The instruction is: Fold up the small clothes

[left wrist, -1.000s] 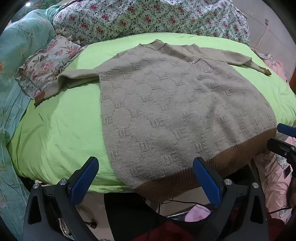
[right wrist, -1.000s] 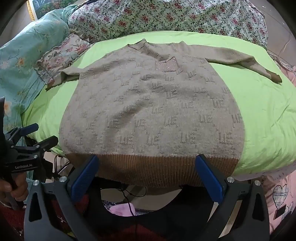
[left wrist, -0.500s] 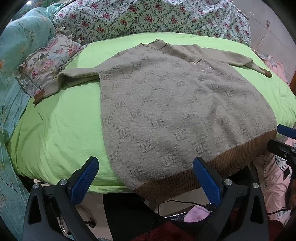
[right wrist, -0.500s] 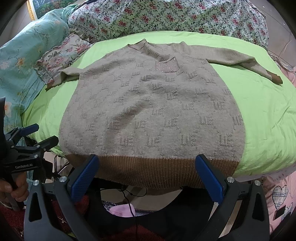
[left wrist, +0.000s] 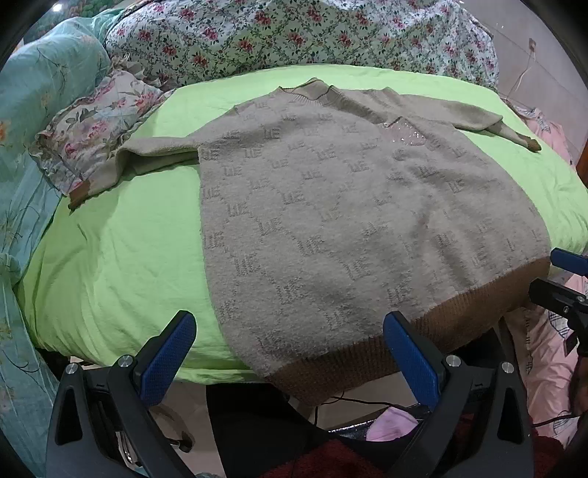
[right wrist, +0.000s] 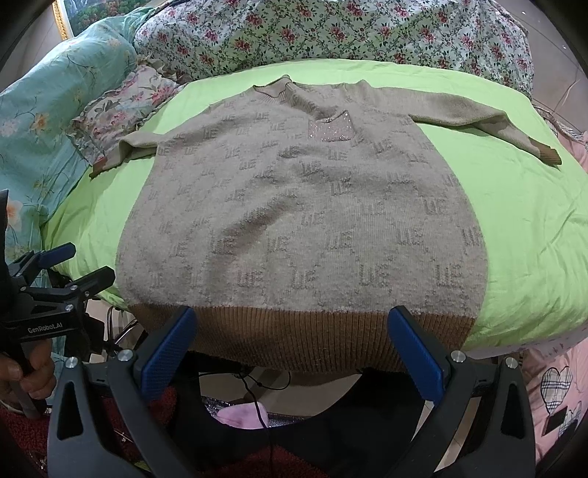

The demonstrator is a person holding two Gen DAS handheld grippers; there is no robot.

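A beige knitted sweater point(left wrist: 349, 213) point(right wrist: 301, 220) with a brown ribbed hem lies flat, front up, on a lime-green sheet point(left wrist: 121, 257) point(right wrist: 533, 228). Both sleeves are spread sideways and the hem hangs over the bed's near edge. My left gripper point(left wrist: 288, 342) is open, just short of the hem's left part, holding nothing. My right gripper point(right wrist: 292, 338) is open too, its blue fingertips level with the brown hem, nothing between them. Each gripper also appears at the edge of the other's view: the right gripper point(left wrist: 566, 283) and the left gripper point(right wrist: 62, 272), held by a hand.
Floral bedding point(left wrist: 294, 33) is piled behind the sweater, and a teal quilt point(left wrist: 33, 110) with a flowered pillow point(left wrist: 95, 125) lies at the left. Pink patterned fabric point(right wrist: 551, 389) hangs at the right. Below the bed edge are dark items and a pink cloth point(right wrist: 239, 415).
Both grippers have eased slightly closer to the hem; the sweater lies as before and both grippers stay open.
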